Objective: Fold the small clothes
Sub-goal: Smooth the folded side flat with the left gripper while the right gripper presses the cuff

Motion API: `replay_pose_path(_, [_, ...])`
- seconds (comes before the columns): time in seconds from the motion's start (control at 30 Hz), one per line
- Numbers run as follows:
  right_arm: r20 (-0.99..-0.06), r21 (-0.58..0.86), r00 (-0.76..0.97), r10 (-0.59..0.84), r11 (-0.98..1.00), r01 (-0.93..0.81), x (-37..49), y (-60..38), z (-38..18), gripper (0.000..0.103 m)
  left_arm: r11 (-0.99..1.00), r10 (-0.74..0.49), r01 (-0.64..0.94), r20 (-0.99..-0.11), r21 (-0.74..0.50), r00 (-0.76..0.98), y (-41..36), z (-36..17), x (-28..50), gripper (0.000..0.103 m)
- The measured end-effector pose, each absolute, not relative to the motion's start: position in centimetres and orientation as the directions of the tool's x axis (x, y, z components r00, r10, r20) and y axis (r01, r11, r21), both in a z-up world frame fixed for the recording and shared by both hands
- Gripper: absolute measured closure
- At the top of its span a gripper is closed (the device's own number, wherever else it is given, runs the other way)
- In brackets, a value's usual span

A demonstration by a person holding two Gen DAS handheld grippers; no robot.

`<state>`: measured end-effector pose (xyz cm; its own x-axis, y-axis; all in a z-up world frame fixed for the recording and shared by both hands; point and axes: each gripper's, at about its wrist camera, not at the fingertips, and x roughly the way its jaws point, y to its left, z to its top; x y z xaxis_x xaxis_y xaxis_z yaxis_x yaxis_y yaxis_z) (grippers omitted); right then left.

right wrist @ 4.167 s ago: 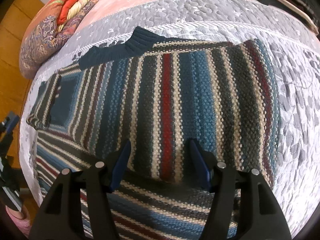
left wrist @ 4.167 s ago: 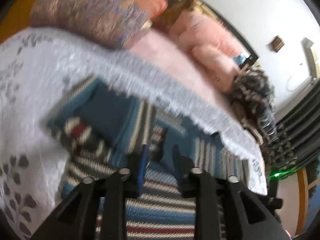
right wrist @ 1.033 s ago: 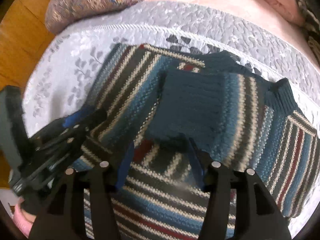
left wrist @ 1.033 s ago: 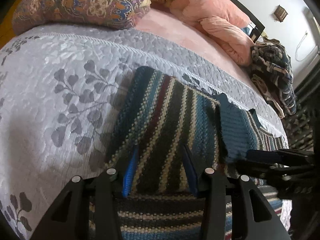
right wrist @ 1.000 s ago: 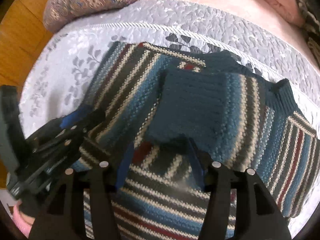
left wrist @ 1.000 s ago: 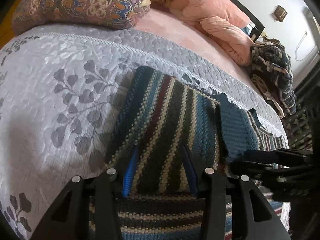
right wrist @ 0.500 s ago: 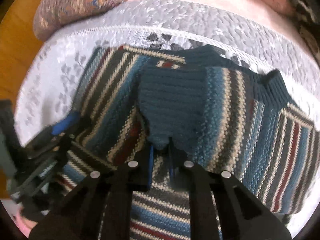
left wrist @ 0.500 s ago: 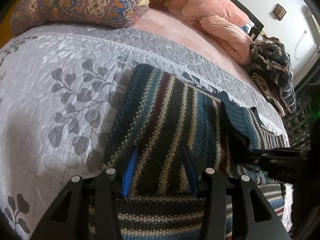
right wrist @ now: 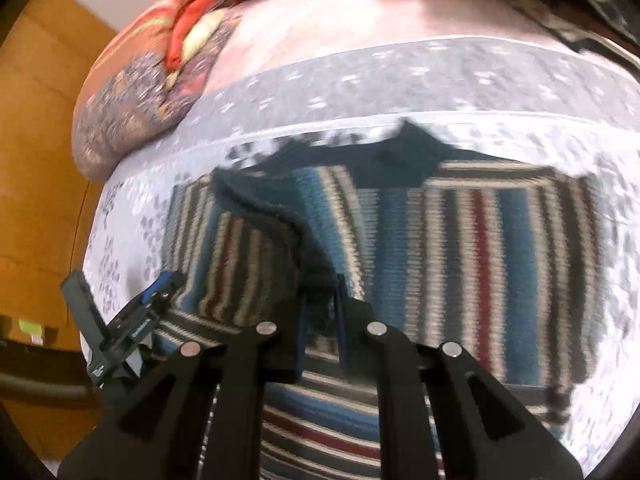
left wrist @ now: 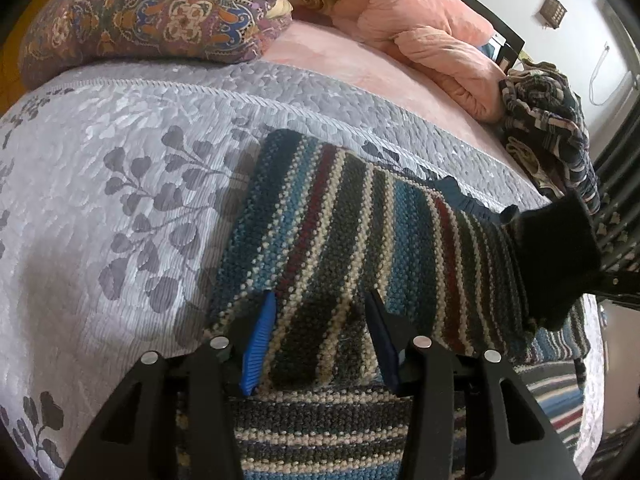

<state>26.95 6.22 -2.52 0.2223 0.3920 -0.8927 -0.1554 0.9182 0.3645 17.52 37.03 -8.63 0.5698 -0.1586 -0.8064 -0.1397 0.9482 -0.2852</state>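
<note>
Sweater: a striped knit sweater (left wrist: 352, 240) in blue, cream, dark grey and red lies spread on the bedspread (left wrist: 120, 184); its dark blue collar (right wrist: 404, 156) points toward the pillows.
Sleeve: one sleeve (right wrist: 248, 256) is folded across the body, its stripes running at an angle to those beneath.
Left gripper: the left gripper (left wrist: 320, 316) sits low over the folded sleeve, jaws spread wide, with the knit lying between the blue pads; nothing is pinched.
Right gripper: the right gripper (right wrist: 320, 312) has its jaws drawn nearly together on a dark fold of the sweater, near the middle of the garment just beside the sleeve's edge. This view is blurred, so the exact bit of fabric held is hard to tell.
Relation: in the left view the right gripper (left wrist: 556, 264) shows as a dark shape over the sweater's far side; in the right view the left gripper (right wrist: 156, 300) is at the sweater's left edge.
Surroundings: a patterned pillow (left wrist: 152, 20) and a pink quilt (left wrist: 432, 40) lie beyond the sweater; a heap of dark clothes (left wrist: 548, 128) sits further off.
</note>
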Motion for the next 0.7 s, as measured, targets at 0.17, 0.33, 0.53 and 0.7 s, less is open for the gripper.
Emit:
replay_pose_path(0.17, [-0.905,0.360,0.220,0.363,0.931,-0.055,26.9,1.3,-3.8,0.092,0.953,-0.146,-0.138,-0.810,-0.269,0.568,36.8,-8.6,17.6,0.053])
replay_pose_path(0.33, [-0.908,0.390,0.182,0.378,0.921,0.030,26.6,-2.2,-6.2,0.092,0.958,-0.133,-0.135,-0.812,-0.252,0.568,36.5,-8.6,17.7,0.052])
replay_pose_path(0.53, [-0.908,0.408,0.149,0.392,0.908,0.097,26.6,-5.0,-8.4,0.090,0.965,-0.124,-0.122,-0.815,-0.232,0.566,36.2,-8.6,17.8,0.052])
replay_pose_path(0.7, [-0.863,0.501,0.166,0.478,0.851,0.154,26.8,-8.5,-9.0,0.080,0.958,-0.136,-0.135,-0.813,-0.254,0.566,36.6,-8.1,17.9,0.052])
